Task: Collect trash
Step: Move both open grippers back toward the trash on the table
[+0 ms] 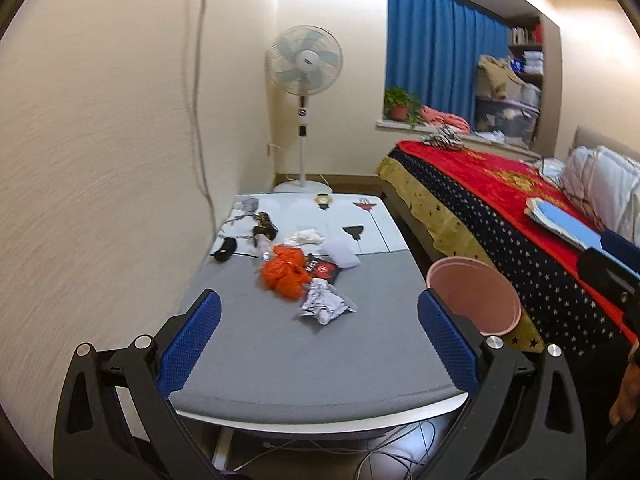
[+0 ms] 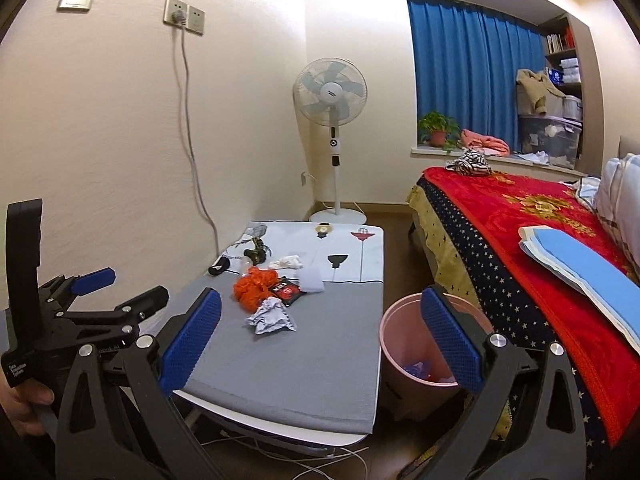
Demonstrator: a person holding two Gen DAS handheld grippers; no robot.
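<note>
A low table [image 1: 280,360] [image 2: 304,364] under a grey cloth carries a heap of trash. The heap holds an orange crumpled bag [image 1: 286,270] [image 2: 256,282], a crumpled silvery paper [image 1: 324,304] [image 2: 270,316], a black-and-red packet [image 1: 324,270] [image 2: 288,290], a white tissue [image 1: 306,236] [image 2: 290,262] and a white wrapper [image 1: 340,254] [image 2: 312,278]. A pink bin [image 1: 474,296] [image 2: 404,344] stands on the floor right of the table, with a few scraps inside. My left gripper [image 1: 319,300] [image 2: 138,284] and right gripper [image 2: 321,295] hover before the table's near edge, both open and holding nothing.
The wall runs along the table's left side with a cord [image 2: 188,120] hanging down it. A standing fan [image 1: 305,64] is in the far corner. A bed with a red blanket [image 2: 520,216] flanks the bin on the right. Cables [image 1: 380,452] lie under the table.
</note>
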